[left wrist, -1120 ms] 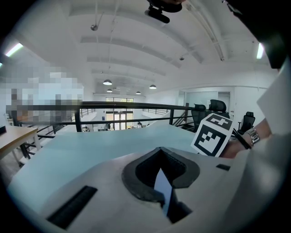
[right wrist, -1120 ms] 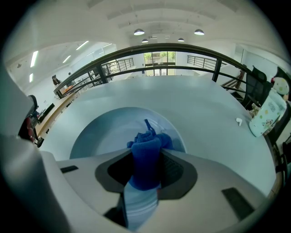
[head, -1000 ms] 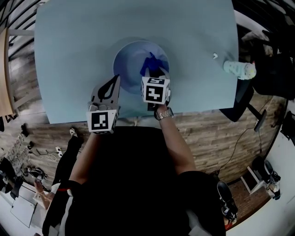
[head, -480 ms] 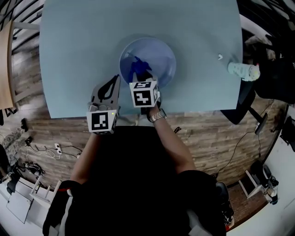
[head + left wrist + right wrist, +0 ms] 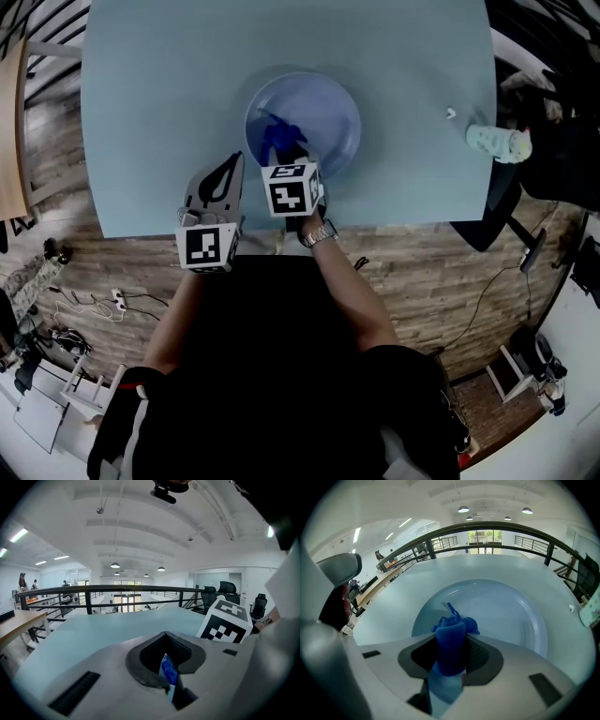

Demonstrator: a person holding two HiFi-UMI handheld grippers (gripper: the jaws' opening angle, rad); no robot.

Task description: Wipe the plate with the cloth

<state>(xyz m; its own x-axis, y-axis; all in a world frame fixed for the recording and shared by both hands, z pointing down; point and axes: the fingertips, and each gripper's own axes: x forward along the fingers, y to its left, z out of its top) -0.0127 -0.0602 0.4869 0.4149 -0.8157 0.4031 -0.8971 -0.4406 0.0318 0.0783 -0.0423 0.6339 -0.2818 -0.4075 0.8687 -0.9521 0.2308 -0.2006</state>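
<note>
Right gripper (image 5: 451, 645) clenched on blue cloth (image 5: 452, 625), cloth tip inside plate (image 5: 506, 611), near-left part. Plate mid-width on table (image 5: 141, 94), toward near edge. Left gripper (image 5: 165, 634) closed, empty, just beside plate. Likely risk: unheld plate skids under wipe; cloth slips.

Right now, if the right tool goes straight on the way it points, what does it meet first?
Most likely the plate, on its inner floor; the blue cloth clamped in the right tool would touch first. Depth is unclear.
</note>
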